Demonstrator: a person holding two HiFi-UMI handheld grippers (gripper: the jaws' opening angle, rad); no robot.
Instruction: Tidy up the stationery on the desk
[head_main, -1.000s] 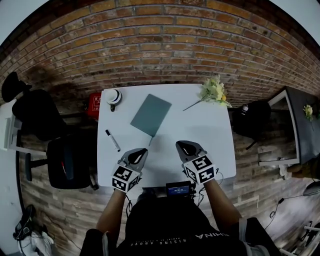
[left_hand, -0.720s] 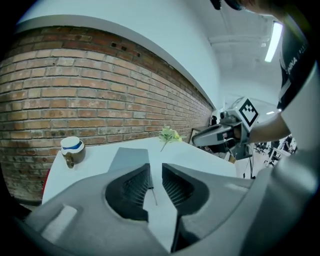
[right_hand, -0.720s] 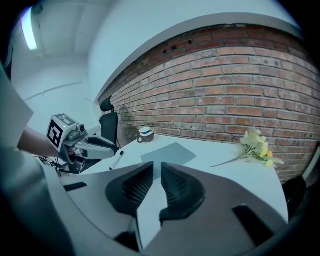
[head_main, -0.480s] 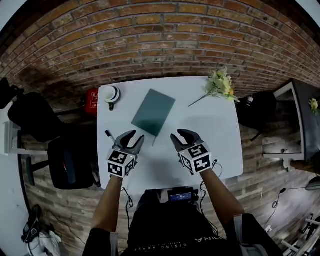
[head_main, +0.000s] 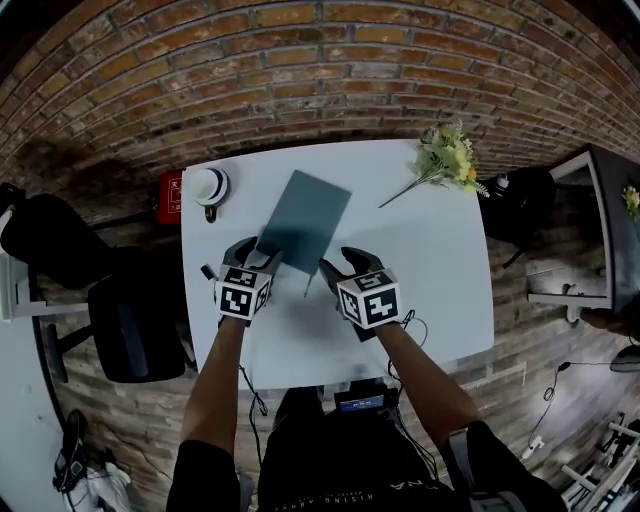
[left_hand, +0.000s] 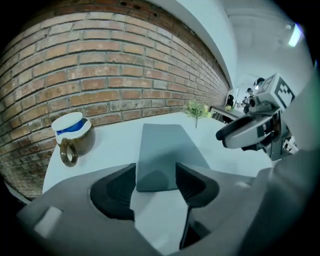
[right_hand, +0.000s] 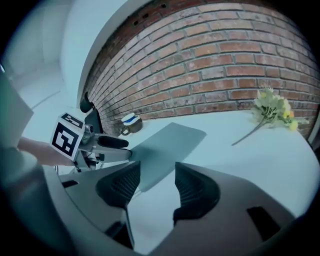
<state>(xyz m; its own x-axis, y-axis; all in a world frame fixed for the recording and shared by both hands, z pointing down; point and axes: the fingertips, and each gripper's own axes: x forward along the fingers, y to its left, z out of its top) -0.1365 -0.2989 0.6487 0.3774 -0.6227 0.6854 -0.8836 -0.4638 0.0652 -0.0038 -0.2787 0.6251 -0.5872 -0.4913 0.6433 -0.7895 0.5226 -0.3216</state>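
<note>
A teal notebook (head_main: 305, 218) lies closed at the middle of the white desk (head_main: 430, 270). My left gripper (head_main: 256, 252) is open at its near left edge, and in the left gripper view the notebook's (left_hand: 162, 150) near end shows between the spread jaws of that gripper (left_hand: 156, 182). My right gripper (head_main: 338, 260) is open just beside the notebook's near corner, holding nothing (right_hand: 157, 182). A thin pen (head_main: 308, 287) lies by that corner. A black marker (head_main: 207, 271) peeks out left of the left gripper, mostly hidden.
A brown mug (head_main: 210, 187) with a white lid stands at the desk's far left corner. A bunch of yellow flowers (head_main: 448, 160) lies at the far right. A black chair (head_main: 120, 320) and a red object (head_main: 170, 195) are left of the desk, a dark stool (head_main: 520, 225) right.
Both grippers have moved forward from the desk's near edge up to the notebook, staying open. The notebook, mug and flowers have not moved on the desk.
</note>
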